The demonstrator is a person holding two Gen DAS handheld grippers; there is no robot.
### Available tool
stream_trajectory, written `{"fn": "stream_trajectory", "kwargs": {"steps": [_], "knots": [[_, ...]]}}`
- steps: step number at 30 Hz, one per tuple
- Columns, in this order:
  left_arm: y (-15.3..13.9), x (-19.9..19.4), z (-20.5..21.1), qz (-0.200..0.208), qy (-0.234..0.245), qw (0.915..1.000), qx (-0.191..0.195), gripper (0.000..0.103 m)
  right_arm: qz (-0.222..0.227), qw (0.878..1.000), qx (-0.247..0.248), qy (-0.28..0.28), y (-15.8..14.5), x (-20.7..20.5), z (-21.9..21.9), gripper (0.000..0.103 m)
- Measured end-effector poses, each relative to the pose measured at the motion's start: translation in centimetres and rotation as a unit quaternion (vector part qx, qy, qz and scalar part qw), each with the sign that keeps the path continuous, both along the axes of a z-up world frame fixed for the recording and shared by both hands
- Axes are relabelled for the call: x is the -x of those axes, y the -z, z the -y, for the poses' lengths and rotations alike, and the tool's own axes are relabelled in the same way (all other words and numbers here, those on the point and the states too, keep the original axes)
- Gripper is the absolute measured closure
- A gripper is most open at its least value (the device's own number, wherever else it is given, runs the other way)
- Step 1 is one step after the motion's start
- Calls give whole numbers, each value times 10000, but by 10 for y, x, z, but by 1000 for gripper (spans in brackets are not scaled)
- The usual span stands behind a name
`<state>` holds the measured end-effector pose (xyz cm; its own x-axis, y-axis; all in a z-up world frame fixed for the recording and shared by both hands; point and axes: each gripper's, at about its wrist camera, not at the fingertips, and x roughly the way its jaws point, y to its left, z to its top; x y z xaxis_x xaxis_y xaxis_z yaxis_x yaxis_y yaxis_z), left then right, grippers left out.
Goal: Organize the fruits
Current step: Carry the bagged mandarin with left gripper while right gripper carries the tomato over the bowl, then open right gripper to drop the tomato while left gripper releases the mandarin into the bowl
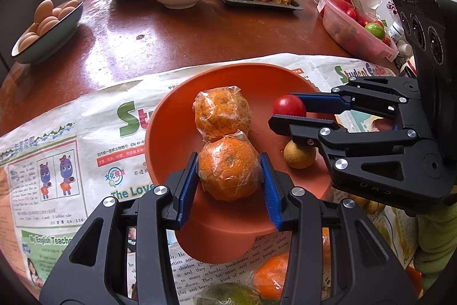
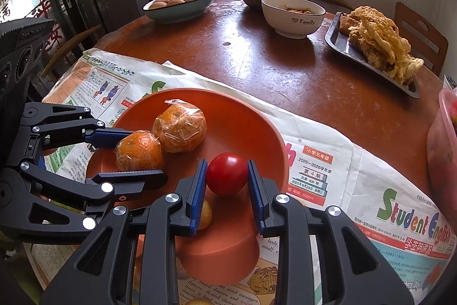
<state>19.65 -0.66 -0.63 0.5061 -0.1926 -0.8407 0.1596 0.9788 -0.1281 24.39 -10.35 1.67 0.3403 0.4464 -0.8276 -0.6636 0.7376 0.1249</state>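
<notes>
With our left tongs (image 1: pixel 230 179) clamped on a wrapped orange (image 1: pixel 228 169) and right tongs (image 2: pixel 227 182) on the red tomato (image 2: pixel 227 173), we should lower both gently into the orange bowl (image 2: pixel 251 116) before letting go.

two oranges (image 1: pixel 225 139) in bowl (image 1: pixel 171 116), on newspaper (image 1: pixel 85 133)

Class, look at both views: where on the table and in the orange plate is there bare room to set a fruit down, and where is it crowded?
Free: the brown tabletop between newspaper, egg bowl and white bowl; the orange plate beyond the tomato. Crowded: the plate's near side, around both wrapped oranges and both grippers.
</notes>
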Motion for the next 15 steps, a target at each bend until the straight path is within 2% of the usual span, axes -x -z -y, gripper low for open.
{"fn": "stream_trajectory", "kwargs": {"steps": [4, 15], "knots": [[0, 0, 1, -5, 4, 10000, 7, 69, 53, 10000, -45, 13, -5, 2, 1, 67], [-1, 1, 1, -16, -8, 10000, 14, 69, 184, 9994, -196, 208, -20, 3, 16, 61]]}}
